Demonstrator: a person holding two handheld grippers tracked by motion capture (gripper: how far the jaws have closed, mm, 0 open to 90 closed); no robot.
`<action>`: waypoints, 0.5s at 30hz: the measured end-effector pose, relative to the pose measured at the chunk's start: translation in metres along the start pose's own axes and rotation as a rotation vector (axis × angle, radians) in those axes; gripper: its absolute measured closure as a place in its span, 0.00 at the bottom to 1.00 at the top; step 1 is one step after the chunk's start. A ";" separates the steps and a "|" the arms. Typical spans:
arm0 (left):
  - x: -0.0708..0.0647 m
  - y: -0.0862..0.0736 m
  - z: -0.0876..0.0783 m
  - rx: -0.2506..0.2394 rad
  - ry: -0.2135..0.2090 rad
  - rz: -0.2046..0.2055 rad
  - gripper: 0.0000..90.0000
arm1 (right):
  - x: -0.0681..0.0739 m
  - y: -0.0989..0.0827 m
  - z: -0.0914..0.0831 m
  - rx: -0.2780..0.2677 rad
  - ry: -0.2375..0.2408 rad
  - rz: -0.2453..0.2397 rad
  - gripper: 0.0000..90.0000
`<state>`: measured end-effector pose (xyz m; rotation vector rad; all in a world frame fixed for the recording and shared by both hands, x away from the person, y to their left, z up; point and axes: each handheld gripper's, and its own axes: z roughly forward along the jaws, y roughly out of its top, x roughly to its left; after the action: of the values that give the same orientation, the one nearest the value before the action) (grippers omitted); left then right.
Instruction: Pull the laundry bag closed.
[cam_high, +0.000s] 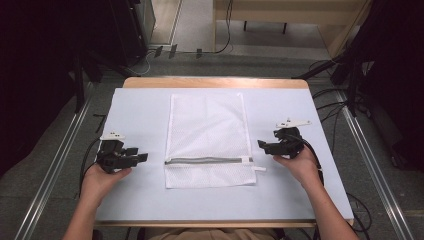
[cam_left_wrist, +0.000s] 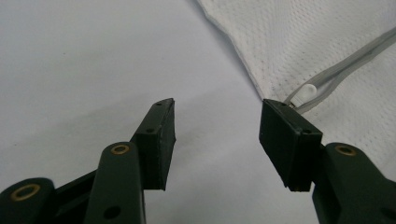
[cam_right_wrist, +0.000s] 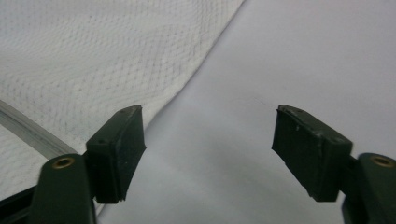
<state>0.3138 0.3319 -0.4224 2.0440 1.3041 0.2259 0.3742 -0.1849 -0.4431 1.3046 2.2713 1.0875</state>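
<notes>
A white mesh laundry bag (cam_high: 206, 140) lies flat at the centre of the frame on a pale sheet (cam_high: 140, 107) covering the table, its grey zipper (cam_high: 202, 160) running across the lower part of the bag, with a small white pull tab (cam_high: 259, 169) sticking out at the lower right. The left gripper (cam_high: 134, 155) sits at centre left of the high view and the right gripper (cam_high: 264, 145) at centre right — each held just off a side edge of the bag, jaws apart and empty, nothing between the pads. From the left gripper view, the bag's edge and the white zipper end (cam_left_wrist: 306, 91) sit in the upper right, just past the right-hand jaw; from the right gripper view, the mesh fills the upper left. The risk from here appears to lie in the fabric itself: thin and flat against the sheet, it could slip from a shallow pinch, or the jaws could catch the sheet along with it — dragging both and bunching the bag. A grab at one layer alone might also leave the zipper hard to work.
</notes>
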 end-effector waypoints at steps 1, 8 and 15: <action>0.000 0.000 -0.001 -0.003 -0.005 -0.001 0.59 | 0.001 0.000 0.000 -0.001 0.004 -0.002 0.34; 0.000 0.001 -0.003 0.002 -0.032 -0.030 0.62 | 0.002 0.003 0.001 0.027 0.040 0.005 0.43; -0.002 0.007 -0.001 0.010 -0.052 -0.058 0.49 | 0.003 0.003 0.002 0.043 0.043 -0.007 0.49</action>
<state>0.3172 0.3288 -0.4165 2.0037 1.3323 0.1392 0.3752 -0.1807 -0.4417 1.2999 2.3407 1.0801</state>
